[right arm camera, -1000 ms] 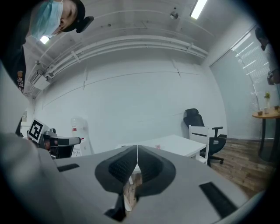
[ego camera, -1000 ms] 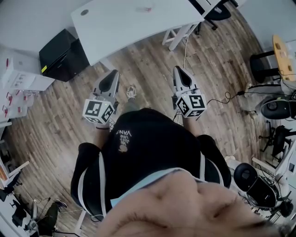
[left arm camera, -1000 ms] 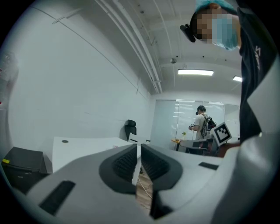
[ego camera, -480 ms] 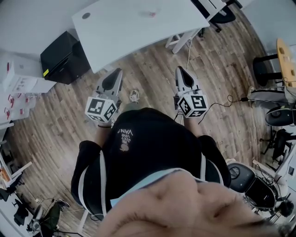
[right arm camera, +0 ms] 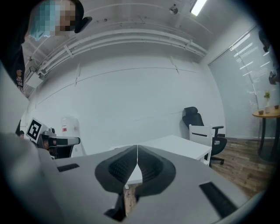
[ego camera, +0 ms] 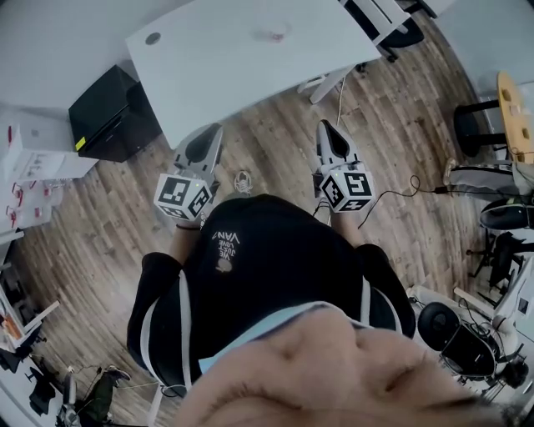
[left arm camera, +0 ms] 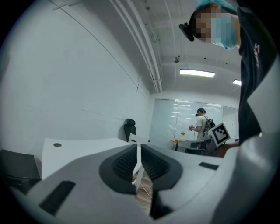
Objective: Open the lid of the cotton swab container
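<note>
A wooden floor (ego camera: 100, 217) fills most of the head view, and a long white bench (ego camera: 225, 58) stands across the top of it. The person, in a black top (ego camera: 267, 258), stands back from the bench's near edge, with bare floor between. A black cabinet (ego camera: 113, 113) sits on the floor at the bench's left end, with white boxes (ego camera: 37, 142) beyond it by the wall. A dark office chair (ego camera: 392, 21) stands at the bench's right end.

Both tools are held out in front of the body, level with each other, well apart and pointing toward the bench. The left tool (ego camera: 212, 132) hangs over the floor just short of the bench's near edge, its marker cube (ego camera: 181, 198) close to the person's chest. Its own view shows the two jaws pressed together with nothing between them. The right tool (ego camera: 323, 127) is also over the floor, near the bench's leg (ego camera: 321, 82), and its jaws likewise meet along a thin line, empty.

The cotton swab container (ego camera: 274, 34) is a small pale pinkish thing lying on the bench toward its far edge, right of the middle. It is well apart from both tools and too small here to tell how its lid stands
</note>
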{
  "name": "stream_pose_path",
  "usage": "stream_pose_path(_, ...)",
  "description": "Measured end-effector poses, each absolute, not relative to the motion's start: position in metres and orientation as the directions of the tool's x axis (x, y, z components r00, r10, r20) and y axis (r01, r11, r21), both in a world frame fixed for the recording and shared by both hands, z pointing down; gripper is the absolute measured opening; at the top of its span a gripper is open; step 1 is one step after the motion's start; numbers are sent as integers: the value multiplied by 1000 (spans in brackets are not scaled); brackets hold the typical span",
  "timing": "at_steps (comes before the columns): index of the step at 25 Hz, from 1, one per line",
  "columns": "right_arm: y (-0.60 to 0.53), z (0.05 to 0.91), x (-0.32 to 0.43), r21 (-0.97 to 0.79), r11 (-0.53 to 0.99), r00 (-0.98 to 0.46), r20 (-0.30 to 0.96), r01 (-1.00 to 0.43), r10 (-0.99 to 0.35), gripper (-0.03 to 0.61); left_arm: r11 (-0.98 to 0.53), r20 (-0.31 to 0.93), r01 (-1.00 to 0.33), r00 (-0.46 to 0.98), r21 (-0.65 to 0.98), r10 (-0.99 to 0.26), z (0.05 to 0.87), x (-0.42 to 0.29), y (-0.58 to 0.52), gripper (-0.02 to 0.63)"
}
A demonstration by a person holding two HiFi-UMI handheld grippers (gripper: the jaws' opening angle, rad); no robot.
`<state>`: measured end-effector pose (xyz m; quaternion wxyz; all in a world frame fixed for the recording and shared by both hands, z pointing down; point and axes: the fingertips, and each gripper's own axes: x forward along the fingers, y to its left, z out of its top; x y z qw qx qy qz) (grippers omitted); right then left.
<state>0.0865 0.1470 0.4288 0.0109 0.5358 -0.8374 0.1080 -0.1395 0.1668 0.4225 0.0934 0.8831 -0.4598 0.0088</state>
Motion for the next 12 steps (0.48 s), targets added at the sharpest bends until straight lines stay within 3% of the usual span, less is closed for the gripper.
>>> stream_pose_path(12,97,428,58,-165,342,-364,130,-925,-922,12,-621,105,-768,638,156,-763,427,-166,104,38)
